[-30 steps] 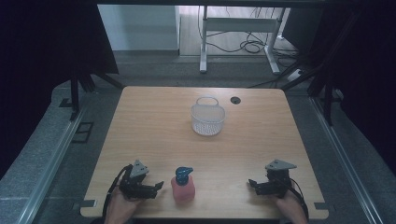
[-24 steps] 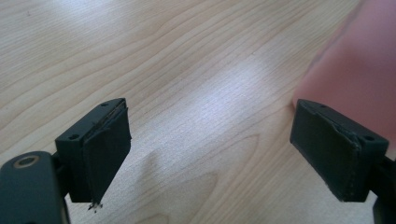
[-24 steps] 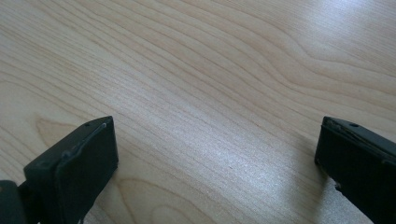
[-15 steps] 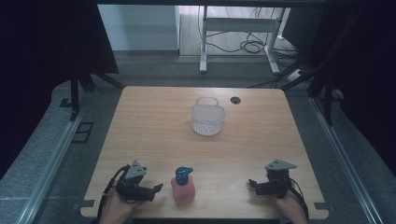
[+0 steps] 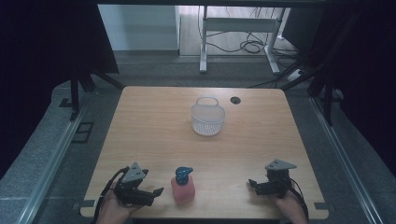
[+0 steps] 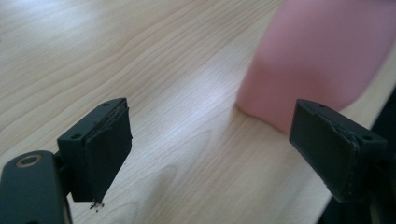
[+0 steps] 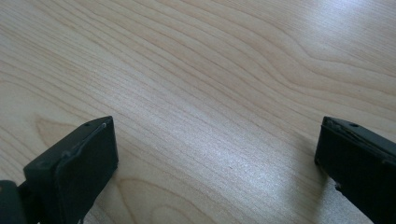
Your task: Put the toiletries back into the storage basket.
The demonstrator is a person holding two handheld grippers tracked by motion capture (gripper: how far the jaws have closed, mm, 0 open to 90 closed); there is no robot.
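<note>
Left gripper [image 5: 150, 192] sitting low at near-left edge of wooden table [image 5: 154, 135], held in left hand [image 5: 114, 210], jaws spread wide, gripping nothing. Pointing toward pink soap dispenser bottle [image 5: 182, 190], which is standing upright just beside jaw tips, not touching. Grey three-cornered plate [image 5: 135, 172] riding on top of gripper body, cable trailing off toward table edge.

In left gripper view, both black jaws rising from bottom with bare wood between them; pink bottle body [image 6: 322, 56] looming blurred at upper right, beyond the right-hand jaw, outside the gap, close to it.

Blue pump head [image 5: 183, 174] topping the bottle, nozzle facing right in high view. Bottle resting on table near front edge, between the two grippers, closer to the left one.

Right gripper [image 5: 256, 185] lying low at near-right of table, held in right hand [image 5: 290, 206], jaws parted wide, holding nothing, aimed leftward toward the bottle but well apart from it. Right gripper view showing wood grain only between the opened jaws.

Farther out: white mesh basket [image 5: 208, 117] with handle standing upright, well apart from both grippers, toward table's far half. Small dark round hole [image 5: 235, 100] sitting just right of basket near far edge.
</note>
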